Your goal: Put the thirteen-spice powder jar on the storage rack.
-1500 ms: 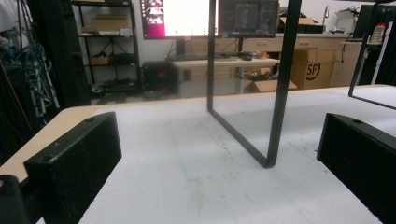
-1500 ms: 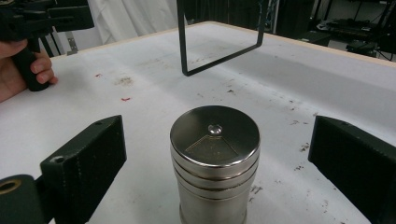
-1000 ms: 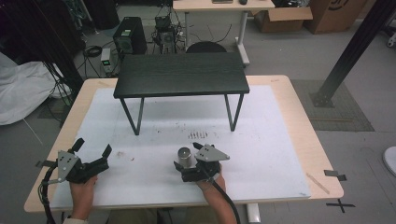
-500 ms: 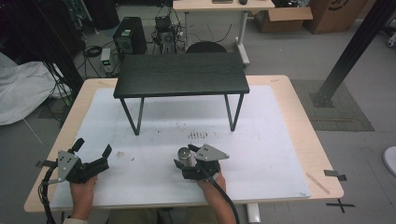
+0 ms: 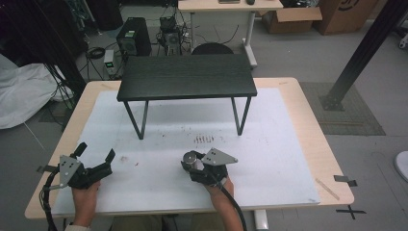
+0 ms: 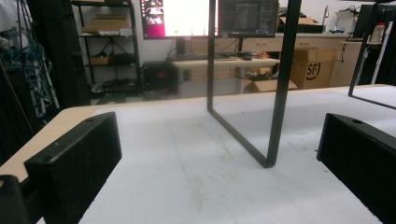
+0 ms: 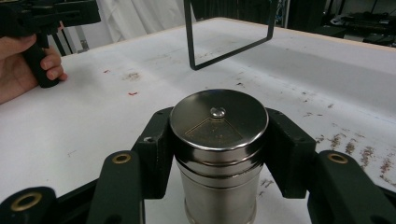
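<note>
A shiny steel canister (image 7: 218, 154) with a flat lid stands upright on the white mat, and my right gripper (image 7: 218, 149) is shut on its sides. In the high view the same canister (image 5: 190, 158) sits at the front middle of the mat under my right gripper (image 5: 191, 163). My left gripper (image 5: 95, 155) rests at the front left, held by a hand, its jaws spread wide with nothing between them. In the left gripper view my left gripper (image 6: 219, 154) frames bare mat. The right gripper view catches the other hand (image 7: 25, 65) far left.
A small black table (image 5: 186, 77) on thin metal legs stands on the white mat (image 5: 269, 139) behind both grippers; one leg loop (image 6: 271, 93) rises just ahead of the left gripper. Brown stains (image 5: 203, 139) mark the mat. Boxes, cables and desks lie beyond the wooden table.
</note>
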The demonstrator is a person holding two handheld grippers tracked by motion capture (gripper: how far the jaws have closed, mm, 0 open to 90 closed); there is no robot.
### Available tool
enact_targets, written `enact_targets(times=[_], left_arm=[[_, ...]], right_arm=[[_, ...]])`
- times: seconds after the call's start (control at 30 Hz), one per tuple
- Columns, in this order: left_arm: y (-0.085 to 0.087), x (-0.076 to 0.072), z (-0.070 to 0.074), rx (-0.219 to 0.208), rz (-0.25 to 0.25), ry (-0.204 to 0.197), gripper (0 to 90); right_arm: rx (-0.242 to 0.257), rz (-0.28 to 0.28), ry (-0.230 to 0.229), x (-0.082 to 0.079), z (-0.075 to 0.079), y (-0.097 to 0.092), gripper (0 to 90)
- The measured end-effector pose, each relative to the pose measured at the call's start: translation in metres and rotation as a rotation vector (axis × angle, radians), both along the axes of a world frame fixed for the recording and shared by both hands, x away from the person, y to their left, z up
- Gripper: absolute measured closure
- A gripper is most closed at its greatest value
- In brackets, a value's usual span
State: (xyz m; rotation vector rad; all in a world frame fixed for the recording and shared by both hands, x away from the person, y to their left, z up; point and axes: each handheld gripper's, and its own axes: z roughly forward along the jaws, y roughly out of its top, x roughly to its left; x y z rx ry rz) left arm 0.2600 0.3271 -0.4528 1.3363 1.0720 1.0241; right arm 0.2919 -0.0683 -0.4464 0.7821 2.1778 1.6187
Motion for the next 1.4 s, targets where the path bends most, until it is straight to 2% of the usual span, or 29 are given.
enact_targets(times=[0.33,0.8,1.2,1.4], left_arm=[[0.0,0.0,0.0,-0.001,0.0,0.001,0.3],[0.0,0.0,0.0,-0.001,0.0,-0.001,0.3],[0.0,0.0,0.0,-0.001,0.0,-0.001,0.3],[0.0,0.0,0.0,-0.002,0.0,-0.001,0.3]], right_arm=[[-0.001,0.01,-0.008,0.0,0.002,0.0,48.6],[0.03,0.032,-0.041,0.001,0.027,-0.002,48.6],[0.074,0.092,-0.047,0.002,0.061,0.001,48.7],[0.088,0.121,-0.066,0.004,0.084,0.004,48.7]])
